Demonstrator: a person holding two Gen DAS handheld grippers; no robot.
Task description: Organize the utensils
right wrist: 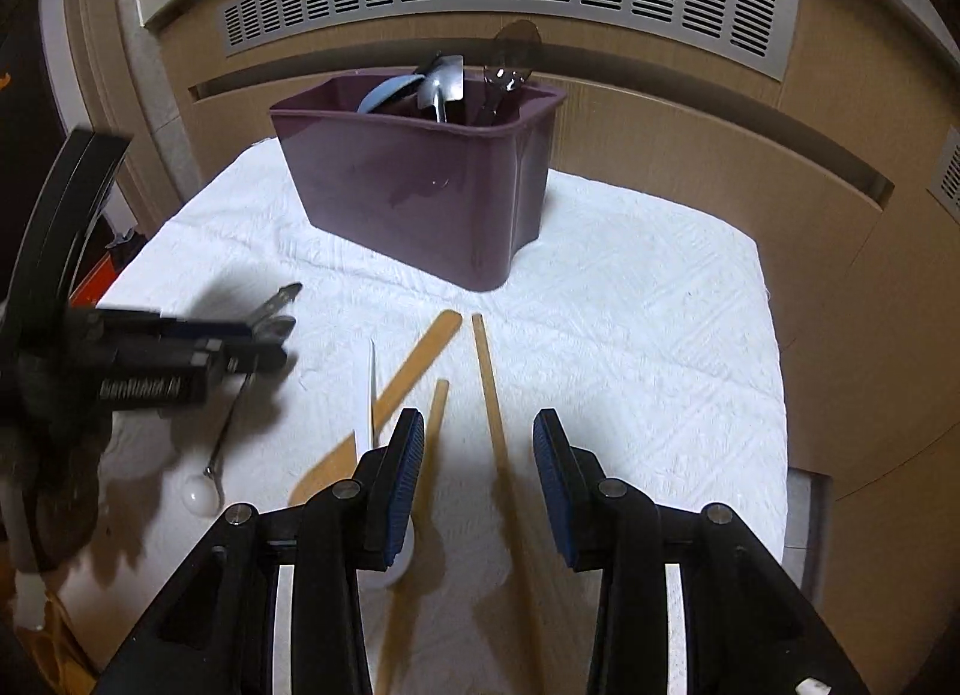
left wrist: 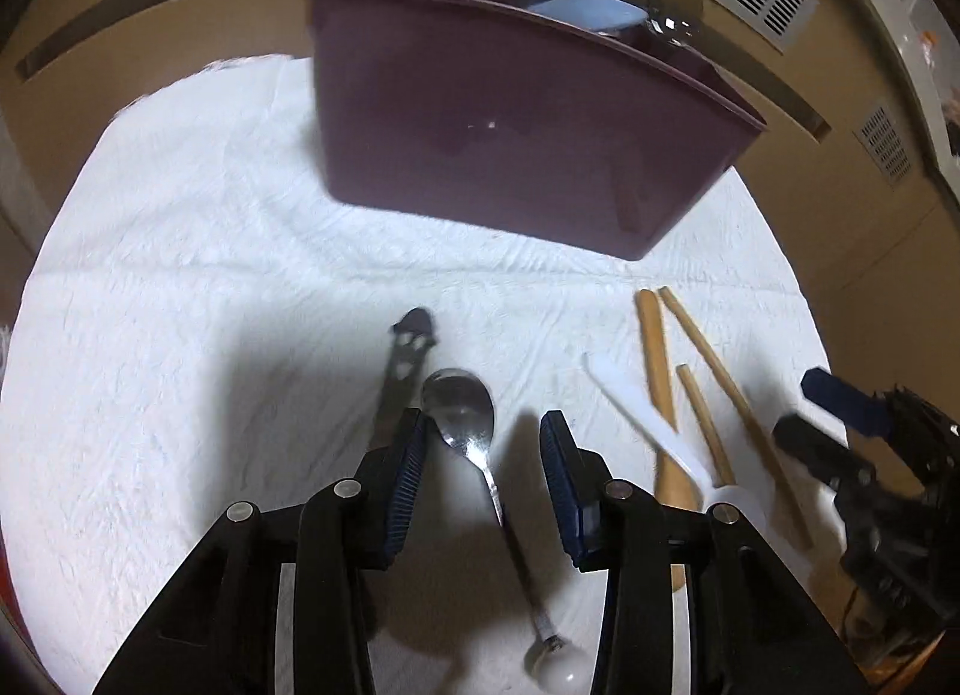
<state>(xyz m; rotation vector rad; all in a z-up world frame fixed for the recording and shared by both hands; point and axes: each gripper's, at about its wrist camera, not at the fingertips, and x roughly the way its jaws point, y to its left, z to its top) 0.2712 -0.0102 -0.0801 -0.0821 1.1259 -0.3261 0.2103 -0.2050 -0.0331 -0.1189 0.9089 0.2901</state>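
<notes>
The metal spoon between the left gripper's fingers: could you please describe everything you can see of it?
The shiny metal spoon lies flat on the white textured cloth, bowl up and towards the purple bin, its thin handle running back to a rounded white knob. It sits between the left gripper's open fingers, untouched. A dark flat perforated utensil lies just beside its bowl.

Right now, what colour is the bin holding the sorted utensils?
Dark purple, a plum shade. The bin shows best in the right wrist view.

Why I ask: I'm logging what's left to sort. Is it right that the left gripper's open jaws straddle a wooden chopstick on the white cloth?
Not quite: the left gripper straddles the metal spoon, per the left wrist view; the rest holds.
</notes>
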